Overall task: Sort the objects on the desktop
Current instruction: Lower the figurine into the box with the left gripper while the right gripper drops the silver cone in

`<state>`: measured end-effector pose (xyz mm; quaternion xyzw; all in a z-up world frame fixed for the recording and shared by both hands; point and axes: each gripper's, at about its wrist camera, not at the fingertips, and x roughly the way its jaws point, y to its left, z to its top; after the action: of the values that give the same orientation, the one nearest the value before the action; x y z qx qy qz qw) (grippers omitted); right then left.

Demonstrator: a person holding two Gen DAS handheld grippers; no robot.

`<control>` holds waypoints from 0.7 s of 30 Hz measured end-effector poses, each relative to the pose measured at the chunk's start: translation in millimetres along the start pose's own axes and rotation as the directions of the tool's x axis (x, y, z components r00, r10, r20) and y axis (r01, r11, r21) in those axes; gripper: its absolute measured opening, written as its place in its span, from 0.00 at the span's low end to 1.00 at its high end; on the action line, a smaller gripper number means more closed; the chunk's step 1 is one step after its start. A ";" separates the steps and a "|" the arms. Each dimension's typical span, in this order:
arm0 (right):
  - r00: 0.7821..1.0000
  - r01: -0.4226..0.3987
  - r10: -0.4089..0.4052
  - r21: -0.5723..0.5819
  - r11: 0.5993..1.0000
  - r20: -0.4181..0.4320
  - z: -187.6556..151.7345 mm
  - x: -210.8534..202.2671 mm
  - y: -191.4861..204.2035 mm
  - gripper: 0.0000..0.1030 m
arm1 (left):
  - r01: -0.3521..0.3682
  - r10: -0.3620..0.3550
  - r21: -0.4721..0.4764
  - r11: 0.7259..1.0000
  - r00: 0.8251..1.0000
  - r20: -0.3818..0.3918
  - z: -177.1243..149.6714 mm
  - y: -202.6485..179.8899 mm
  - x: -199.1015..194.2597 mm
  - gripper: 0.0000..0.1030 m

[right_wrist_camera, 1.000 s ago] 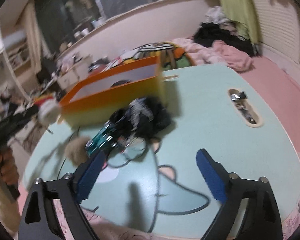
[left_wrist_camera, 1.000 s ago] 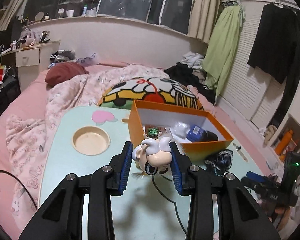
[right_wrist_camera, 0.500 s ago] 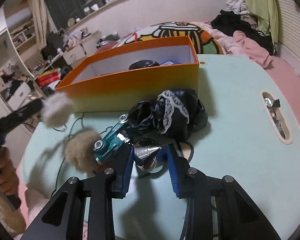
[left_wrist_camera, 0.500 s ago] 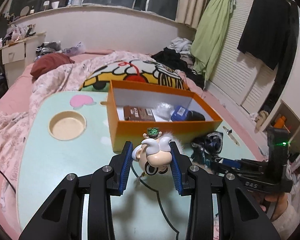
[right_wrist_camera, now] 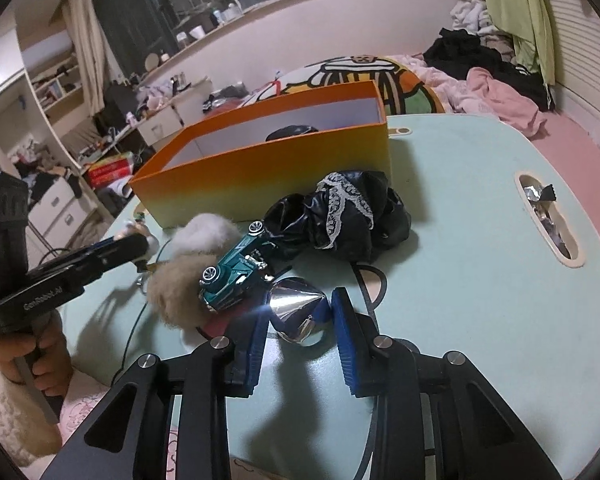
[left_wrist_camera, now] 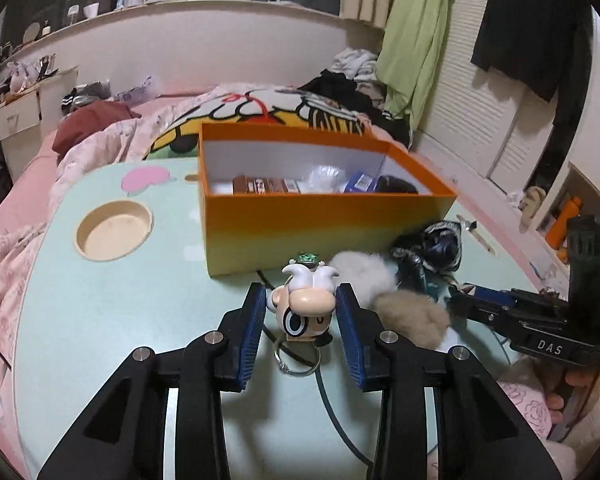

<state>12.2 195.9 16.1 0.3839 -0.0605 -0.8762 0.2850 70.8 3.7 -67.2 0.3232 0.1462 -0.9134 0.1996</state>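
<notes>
My left gripper is shut on a small cartoon figure with white hair and a key ring, held low over the mint table just in front of the orange box. My right gripper is shut on a shiny silver cone on the table. Beside it lie a teal toy car, a beige pom-pom, a white pom-pom and a black lace-trimmed bundle. The box holds several small items.
A round cup recess lies left of the box. A long slot with foil wrappers sits near the table's right edge. A thin dark cable runs across the table front. A bed with bedding and clothes lies behind.
The right gripper's jaws went from wide apart to shut on the silver cone. The left gripper sank toward the table in front of the box, still holding the figure.
</notes>
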 end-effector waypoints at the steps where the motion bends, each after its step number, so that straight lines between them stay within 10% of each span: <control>1: 1.000 -0.001 0.001 0.002 1.000 0.012 0.0 -2.9 -0.1 0.30 | 0.006 -0.006 -0.002 1.000 1.000 0.005 1.5 -0.4 -2.2 0.36; 17: 0.977 0.027 -0.014 -0.057 0.998 0.213 143.2 14.3 43.6 0.30 | 0.015 -0.001 -0.076 0.997 0.984 0.180 114.2 -1.3 0.4 0.37; 21: 0.991 0.133 -0.131 -0.053 0.990 0.040 139.7 69.1 32.2 0.78 | 0.010 -0.007 -0.193 0.981 1.000 0.017 104.1 23.0 49.4 0.72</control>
<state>-109.5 115.7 79.8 0.3631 -0.0156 -0.9012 0.2360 -9.2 -71.0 -24.6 0.2944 0.2339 -0.8983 0.2272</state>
